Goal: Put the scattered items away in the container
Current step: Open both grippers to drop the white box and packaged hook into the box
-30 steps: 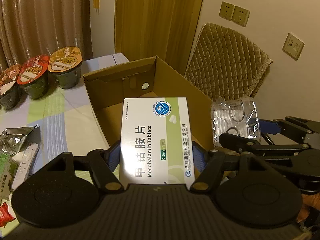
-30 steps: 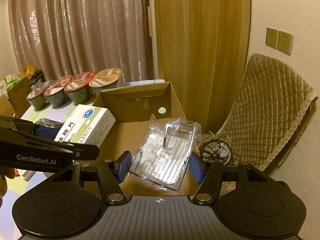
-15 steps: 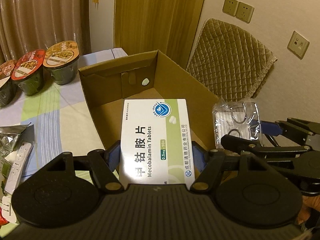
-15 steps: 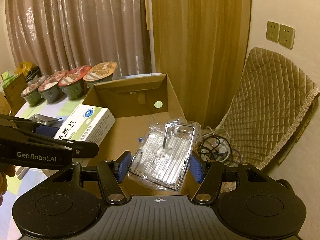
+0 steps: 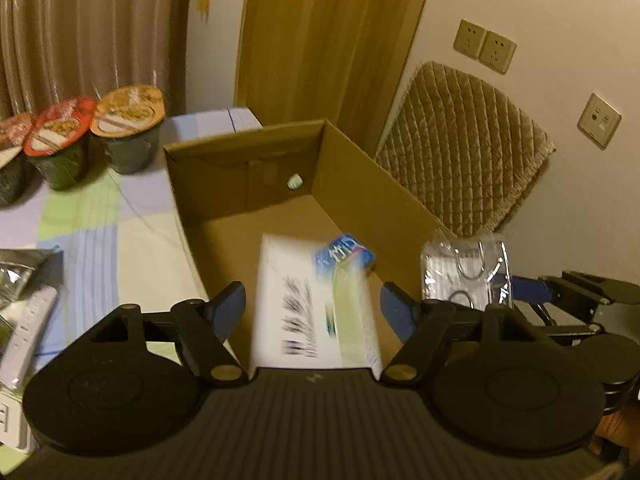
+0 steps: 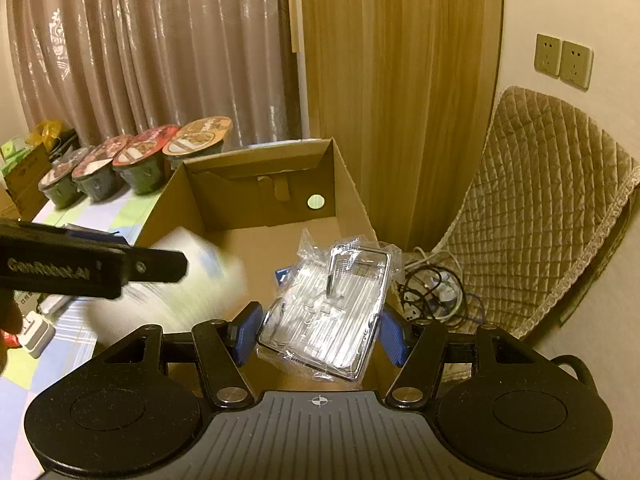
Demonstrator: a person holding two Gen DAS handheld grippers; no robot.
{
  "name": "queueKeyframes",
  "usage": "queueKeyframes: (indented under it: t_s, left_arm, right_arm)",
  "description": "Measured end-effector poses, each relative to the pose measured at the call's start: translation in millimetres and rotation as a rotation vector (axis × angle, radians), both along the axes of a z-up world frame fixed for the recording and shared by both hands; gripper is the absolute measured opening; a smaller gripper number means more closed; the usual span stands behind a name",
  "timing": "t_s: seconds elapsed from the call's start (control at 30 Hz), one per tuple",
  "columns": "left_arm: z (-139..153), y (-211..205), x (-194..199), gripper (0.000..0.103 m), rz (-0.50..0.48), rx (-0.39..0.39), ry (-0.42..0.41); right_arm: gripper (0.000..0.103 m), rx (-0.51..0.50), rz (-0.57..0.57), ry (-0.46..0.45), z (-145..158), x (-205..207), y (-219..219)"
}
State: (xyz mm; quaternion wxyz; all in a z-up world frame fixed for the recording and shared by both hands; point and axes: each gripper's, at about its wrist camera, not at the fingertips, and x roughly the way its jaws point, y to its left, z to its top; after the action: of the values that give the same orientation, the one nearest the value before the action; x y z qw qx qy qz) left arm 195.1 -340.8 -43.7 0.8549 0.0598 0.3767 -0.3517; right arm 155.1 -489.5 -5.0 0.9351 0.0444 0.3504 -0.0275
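The tablet box (image 5: 316, 304) was a blur between the left gripper's (image 5: 312, 312) blue pads (image 5: 228, 310), which stood apart with a gap on each side of it. It hung over the near part of the open carton (image 5: 280, 184), its print smeared and unreadable. In the right wrist view the same box (image 6: 188, 280) showed as a pale streak at the carton's left wall, below the left gripper's black finger.

The right gripper (image 6: 320, 332) was clamped on a clear plastic pack (image 6: 332, 312), both pads pressed to its sides. The pack sat tilted above the carton's right half, and its crinkled wrap stuck out past the pads. From the left wrist it (image 5: 466, 272) showed just outside the carton's right wall, between the right gripper's fingers.

The carton stood on a checked tablecloth (image 5: 92, 236), flaps open, with a round hole in its far wall. A small blue item (image 6: 282, 274) lay on its floor near the pack.

Well to the left of the carton stood a row of sealed noodle bowls (image 5: 128, 128). A white remote (image 5: 28, 328) and a foil pouch (image 5: 16, 276) lay at the table's near left edge. To the right of the carton stood a quilted chair (image 6: 548, 216), with a tangle of cables (image 6: 436, 296) beside it, and wall sockets (image 6: 564, 60) above.
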Motion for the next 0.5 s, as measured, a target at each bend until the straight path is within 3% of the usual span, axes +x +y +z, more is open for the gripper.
queueKeyframes:
  t_s: [0.5]
  left_arm:
    - [3, 49, -5, 0.074, 0.107, -0.002, 0.007]
  right_arm:
    - [0.064, 0.011, 0.034, 0.0, -2, 4, 12]
